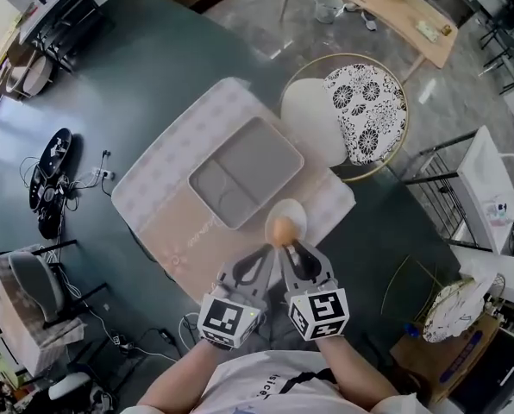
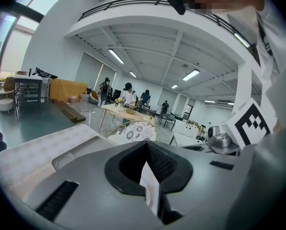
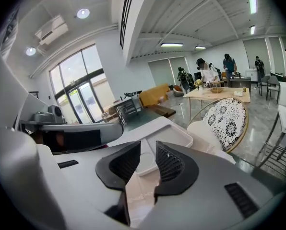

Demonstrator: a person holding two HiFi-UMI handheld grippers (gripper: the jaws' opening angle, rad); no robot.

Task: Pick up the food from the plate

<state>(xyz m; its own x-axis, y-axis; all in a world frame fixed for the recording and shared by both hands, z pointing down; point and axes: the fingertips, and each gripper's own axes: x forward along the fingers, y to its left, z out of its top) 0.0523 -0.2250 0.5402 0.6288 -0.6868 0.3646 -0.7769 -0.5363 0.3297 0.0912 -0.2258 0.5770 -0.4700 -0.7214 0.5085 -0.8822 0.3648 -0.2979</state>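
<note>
A round orange-brown piece of food lies on a small white plate at the near edge of the table, just right of a grey compartment tray. Both grippers are held side by side right before the plate. My left gripper has its jaws together, and in the left gripper view the pads meet at the tip. My right gripper stands narrowly open. Its own view shows only the tray and tabletop through the gap. The food is hidden in both gripper views.
A pale patterned placemat lies under the tray. Behind the table stands a round chair with a black-and-white cushion. A wire rack is at the right and cables lie on the floor at the left. People stand by a distant wooden table.
</note>
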